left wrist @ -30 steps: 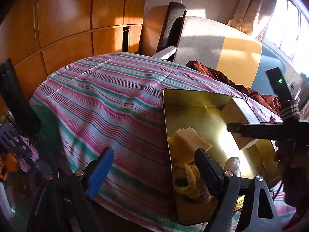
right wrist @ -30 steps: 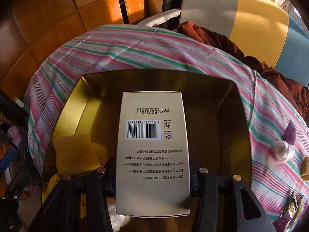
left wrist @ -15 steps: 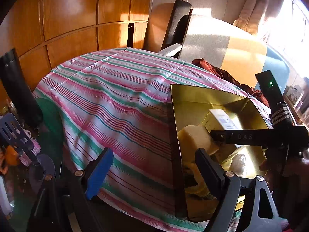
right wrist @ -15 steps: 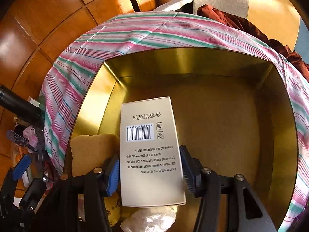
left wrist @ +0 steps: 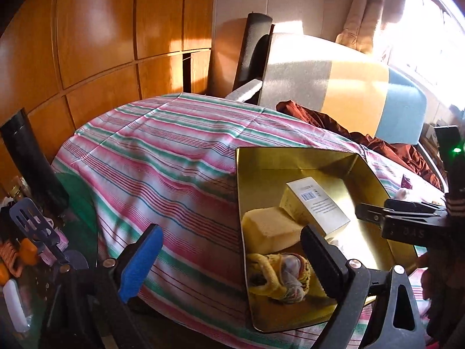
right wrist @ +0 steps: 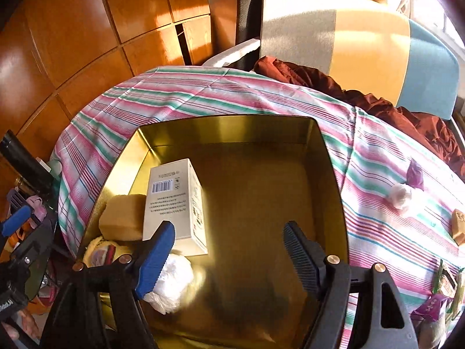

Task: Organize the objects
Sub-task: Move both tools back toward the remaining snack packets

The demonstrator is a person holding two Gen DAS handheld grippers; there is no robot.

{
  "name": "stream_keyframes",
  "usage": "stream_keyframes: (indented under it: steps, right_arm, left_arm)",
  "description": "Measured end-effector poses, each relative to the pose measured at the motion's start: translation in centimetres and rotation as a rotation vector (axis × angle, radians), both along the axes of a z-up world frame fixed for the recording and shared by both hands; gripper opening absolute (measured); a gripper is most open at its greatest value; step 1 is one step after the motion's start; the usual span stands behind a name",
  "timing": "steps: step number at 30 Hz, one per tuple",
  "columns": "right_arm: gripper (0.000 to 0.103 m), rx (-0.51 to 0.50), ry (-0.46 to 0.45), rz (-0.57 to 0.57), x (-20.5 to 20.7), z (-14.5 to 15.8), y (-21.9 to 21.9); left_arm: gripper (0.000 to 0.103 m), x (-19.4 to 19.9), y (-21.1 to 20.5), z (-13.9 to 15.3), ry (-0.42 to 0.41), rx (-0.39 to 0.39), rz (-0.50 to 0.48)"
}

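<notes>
A gold metal tin (right wrist: pixel 325 157) sits on the striped tablecloth. Inside it lie a cream carton with a barcode (right wrist: pixel 174 203), a yellow sponge (right wrist: pixel 122 218), a white crumpled wad (right wrist: pixel 174 282) and a yellow cloth bundle (right wrist: pixel 98 251). My right gripper (right wrist: pixel 229 253) is open and empty above the tin, with the carton just beyond its left finger. My left gripper (left wrist: pixel 229 258) is open and empty at the tin's left edge. The tin (left wrist: pixel 241 192), carton (left wrist: pixel 319 206), sponge (left wrist: pixel 270 226) and bundle (left wrist: pixel 276 273) also show in the left wrist view.
On the cloth right of the tin lie a white-and-purple wrapped sweet (right wrist: pixel 404 192), a small tan block (right wrist: pixel 459 224) and snack packets (right wrist: pixel 436 305). A chair with dark red cloth (right wrist: pixel 377 99) stands behind. Clutter with a slotted spatula (left wrist: pixel 32 226) sits at far left.
My right gripper lowered the carton into the tin, opened and let it go, then drew back. The carton now rests by the sponge. The left gripper shifted slightly.
</notes>
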State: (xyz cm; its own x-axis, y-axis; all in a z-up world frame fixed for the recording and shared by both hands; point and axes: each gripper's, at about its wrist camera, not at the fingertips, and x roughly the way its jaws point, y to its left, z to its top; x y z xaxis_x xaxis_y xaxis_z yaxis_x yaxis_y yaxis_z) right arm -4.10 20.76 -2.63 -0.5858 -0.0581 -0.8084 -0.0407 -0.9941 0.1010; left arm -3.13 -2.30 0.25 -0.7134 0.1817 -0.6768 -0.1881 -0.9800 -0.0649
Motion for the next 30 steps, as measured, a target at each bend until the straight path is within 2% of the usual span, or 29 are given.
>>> stream_keyframes:
  steps: [9, 16, 22, 28, 30]
  right_arm:
    - [0.079, 0.051, 0.060, -0.098, 4.4, 1.6, 5.0]
    - [0.079, 0.070, 0.054, -0.228, 8.3, 2.1, 11.6]
    - [0.079, 0.064, 0.056, -0.452, 13.6, 2.8, 20.0]
    - [0.079, 0.028, 0.048, -0.737, 20.1, 2.3, 28.3]
    - [0.083, -0.032, 0.052, -0.802, 21.8, 1.9, 30.1]
  left_arm:
    - [0.097, 1.2, 2.9, 0.6, 0.016, -0.023, -0.069]
    - [0.097, 2.1, 5.8, 0.7, 0.006, -0.025, -0.166]
    - [0.097, 2.4, 9.4, 0.9, -0.021, 0.004, -0.276]
    - [0.097, 4.0, 15.1, 1.7, -0.018, 0.007, -0.451]
    - [0.097, 4.6, 17.3, 1.9, -0.022, 0.008, -0.513]
